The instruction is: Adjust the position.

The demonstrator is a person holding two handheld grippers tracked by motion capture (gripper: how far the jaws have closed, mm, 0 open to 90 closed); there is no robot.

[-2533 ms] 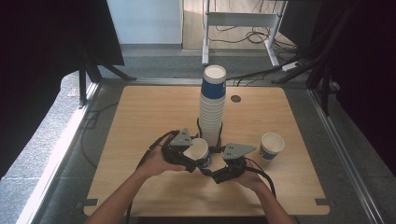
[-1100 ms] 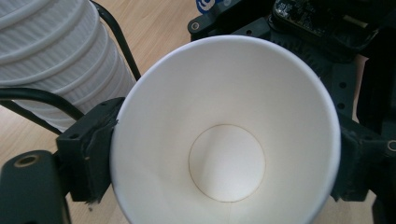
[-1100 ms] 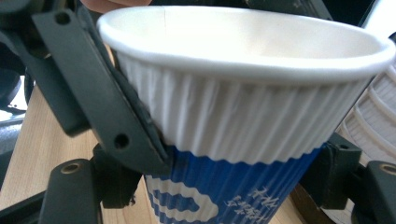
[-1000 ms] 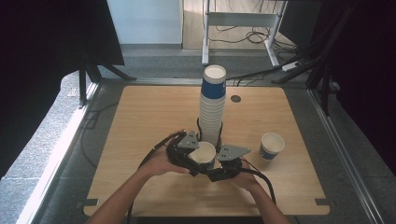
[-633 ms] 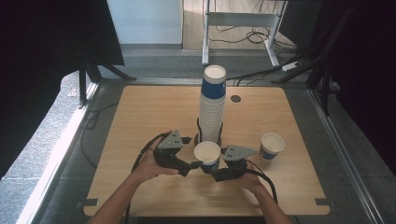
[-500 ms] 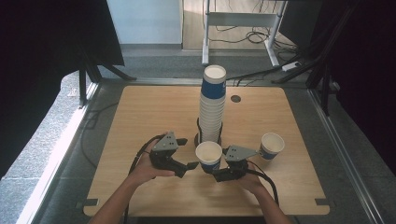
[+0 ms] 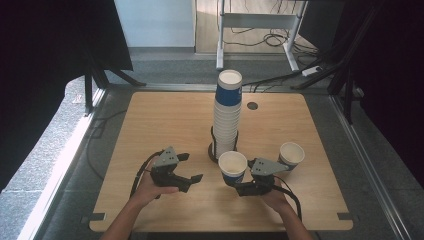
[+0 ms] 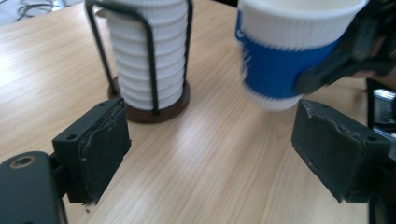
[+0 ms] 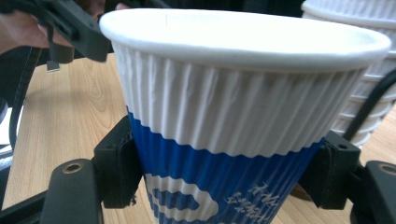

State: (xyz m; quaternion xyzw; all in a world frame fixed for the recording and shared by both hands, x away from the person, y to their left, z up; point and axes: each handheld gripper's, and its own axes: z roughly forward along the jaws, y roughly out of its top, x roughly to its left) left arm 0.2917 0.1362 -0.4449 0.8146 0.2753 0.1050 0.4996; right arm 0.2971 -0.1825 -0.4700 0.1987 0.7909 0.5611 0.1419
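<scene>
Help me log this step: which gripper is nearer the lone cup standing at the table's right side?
Right. The right gripper, shut on a cup, is beside the lone cup; the left gripper is across the table.

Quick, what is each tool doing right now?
Left tool: open, empty, jaws just closing a bit.
Right tool: shut on the paper cup.

The table [image 7: 165, 120] was light wood with rounded corners and a small round hole [image 7: 252, 105] near the far edge. It sat on grey carpet [image 7: 45, 160]. Behind it stood a white-legged desk [image 7: 260, 20] with cables [image 7: 272, 37] underneath, black curtains either side.
</scene>
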